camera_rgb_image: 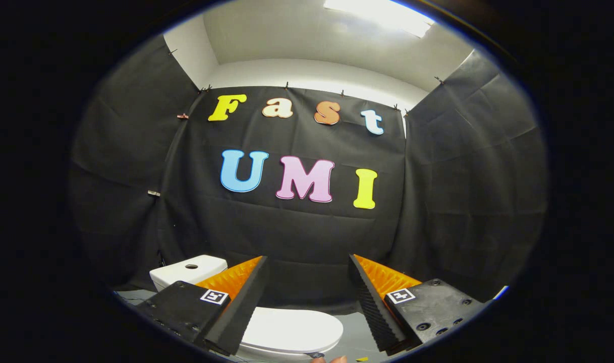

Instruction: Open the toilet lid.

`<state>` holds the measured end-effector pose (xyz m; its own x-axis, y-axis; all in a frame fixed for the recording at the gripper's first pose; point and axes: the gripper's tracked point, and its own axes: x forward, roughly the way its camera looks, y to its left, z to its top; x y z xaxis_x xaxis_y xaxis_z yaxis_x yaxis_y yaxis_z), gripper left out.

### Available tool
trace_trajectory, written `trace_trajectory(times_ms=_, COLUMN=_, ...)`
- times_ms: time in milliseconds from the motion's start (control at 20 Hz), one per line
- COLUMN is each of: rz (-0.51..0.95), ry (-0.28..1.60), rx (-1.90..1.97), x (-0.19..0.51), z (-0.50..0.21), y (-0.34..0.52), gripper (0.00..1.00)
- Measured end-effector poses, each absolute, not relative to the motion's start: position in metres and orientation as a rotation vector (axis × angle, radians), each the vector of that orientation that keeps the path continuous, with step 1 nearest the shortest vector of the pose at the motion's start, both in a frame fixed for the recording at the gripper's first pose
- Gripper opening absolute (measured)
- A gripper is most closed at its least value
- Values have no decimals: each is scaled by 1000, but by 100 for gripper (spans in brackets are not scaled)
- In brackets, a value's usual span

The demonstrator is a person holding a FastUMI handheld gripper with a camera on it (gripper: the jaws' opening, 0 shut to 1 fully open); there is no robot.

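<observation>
One white toilet (246, 312) was seen low before the black cloth wall (296, 237), its cistern (188, 272) set beyond the left finger. Its lid (291, 330) lay closed and flat, below and between the fingers. Nothing was held by the hand-held gripper (309, 302), whose fingers were spread wide apart above the lid.

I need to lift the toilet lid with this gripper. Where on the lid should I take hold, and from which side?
Probably the lid's rounded front rim, the end farthest from the tank. The lid lies flat and shut, hinged at the tank end, so the front edge offers the most leverage. Come in low from the front. The hand-held gripper is open, its fingers spread above the lid, touching nothing.
</observation>
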<state>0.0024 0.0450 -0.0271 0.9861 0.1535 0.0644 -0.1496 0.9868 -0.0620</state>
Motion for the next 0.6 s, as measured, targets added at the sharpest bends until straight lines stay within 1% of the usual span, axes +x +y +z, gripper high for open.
trace_trajectory(times_ms=250, rz=163, ry=-49, rx=-71, x=17, z=-82, y=40, gripper=98)
trace_trajectory(times_ms=600, rz=226, ry=-7, rx=-18, x=31, z=-177, y=33, gripper=98)
